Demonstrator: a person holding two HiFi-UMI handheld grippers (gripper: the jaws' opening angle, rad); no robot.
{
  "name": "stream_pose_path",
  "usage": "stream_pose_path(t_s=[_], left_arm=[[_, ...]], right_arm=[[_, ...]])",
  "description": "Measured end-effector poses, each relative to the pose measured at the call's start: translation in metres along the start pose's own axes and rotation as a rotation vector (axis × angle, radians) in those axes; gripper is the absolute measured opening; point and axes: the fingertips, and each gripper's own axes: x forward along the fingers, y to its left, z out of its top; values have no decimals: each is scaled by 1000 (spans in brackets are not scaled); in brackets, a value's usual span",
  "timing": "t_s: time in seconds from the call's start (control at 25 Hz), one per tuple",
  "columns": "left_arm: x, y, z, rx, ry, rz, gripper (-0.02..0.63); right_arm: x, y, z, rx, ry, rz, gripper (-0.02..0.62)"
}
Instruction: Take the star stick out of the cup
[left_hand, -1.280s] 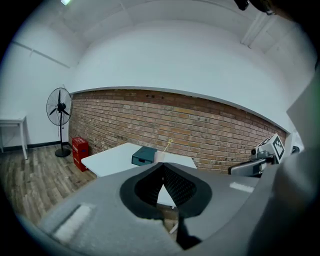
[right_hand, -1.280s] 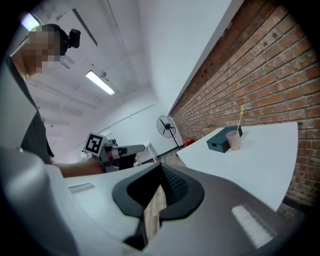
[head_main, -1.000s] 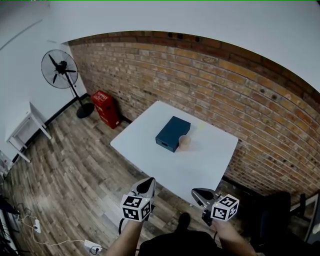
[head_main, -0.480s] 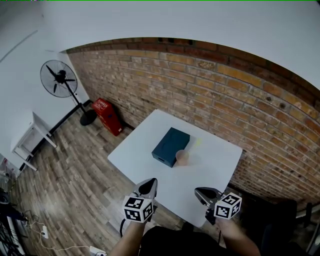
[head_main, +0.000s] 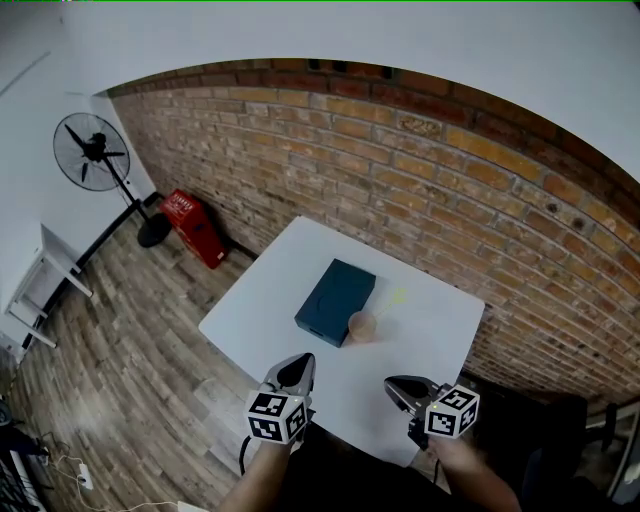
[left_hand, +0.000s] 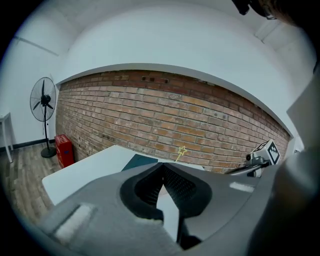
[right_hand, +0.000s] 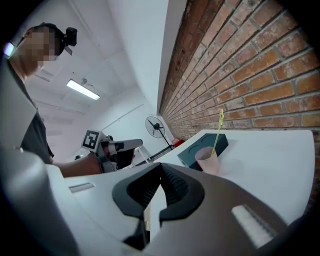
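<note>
Ahead of the jaws, the table (head_main: 432, 335) looks smooth, matt white. The cup (right_hand: 206, 161) seems translucent pinkish plastic, the box (head_main: 335, 300) matt. Beyond stands a rough brick wall (head_main: 450, 180); the floor (head_main: 120, 330) is wood-plank.

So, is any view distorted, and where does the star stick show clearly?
Head view: fisheye bends the brick wall into an arc; the star stick is faint against the white table. Left gripper view: dark corners. Right gripper view: stick crisp against bricks.

Teal box (head_main: 336, 301) on white table (head_main: 258, 302), standing fan (head_main: 90, 160), red case (head_main: 194, 227) beside brick wall (head_main: 450, 180).
</note>
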Motion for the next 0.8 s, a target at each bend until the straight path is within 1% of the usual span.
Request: stream_pose_path(t_s=[0.12, 0.28, 0.44, 0.64, 0.8], left_arm=[[26, 21, 11, 21, 12, -52, 6], [56, 57, 37, 48, 7, -105, 6], [85, 73, 45, 62, 24, -178, 6], [102, 86, 40, 88, 76, -266, 6], [111, 95, 42, 104, 94, -332, 6]], right_arm=[[21, -15, 18, 10, -28, -56, 0], [54, -27, 47, 0, -62, -104, 0], [70, -43, 66, -13, -70, -180, 1], [77, -62, 72, 31, -119, -291, 1], [84, -62, 70, 54, -147, -359, 2]])
